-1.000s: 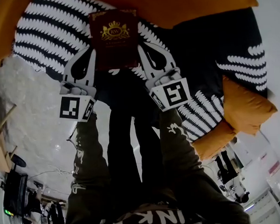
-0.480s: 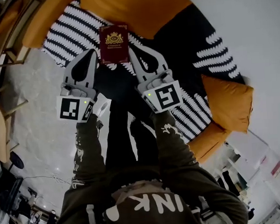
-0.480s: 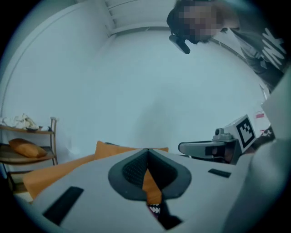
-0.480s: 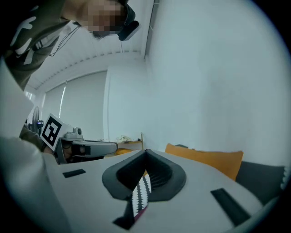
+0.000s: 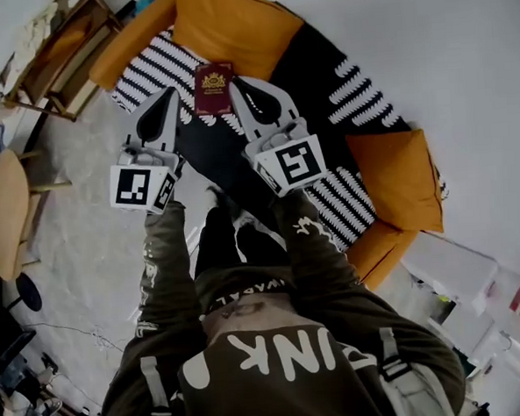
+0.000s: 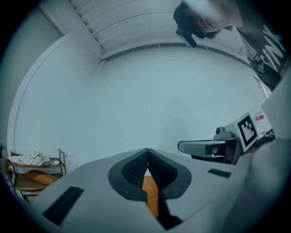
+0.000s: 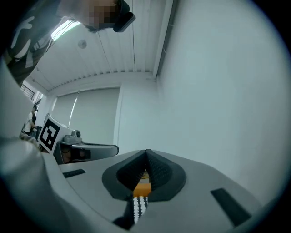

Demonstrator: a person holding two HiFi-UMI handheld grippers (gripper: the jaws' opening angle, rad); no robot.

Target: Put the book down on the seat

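A dark red book (image 5: 214,89) with a gold crest lies flat on the black-and-white striped seat (image 5: 150,64) of a sofa, just in front of its orange back cushion (image 5: 231,24). In the head view my left gripper (image 5: 171,96) hangs just left of the book and my right gripper (image 5: 237,84) just right of it, both nearer the camera than the book. Each gripper view shows its jaws pressed together with nothing between them. The book does not show in either gripper view; both look at a pale wall.
A wooden shelf unit (image 5: 53,53) stands left of the sofa, and a round wooden table (image 5: 4,214) is at the left edge. An orange cushion (image 5: 395,181) lies at the sofa's right end. White boxes (image 5: 462,278) sit at the lower right. The person's legs stand before the seat.
The head view has drawn back from the sofa, so the book and both grippers look smaller. The book stays flat on the seat between the two shut grippers.
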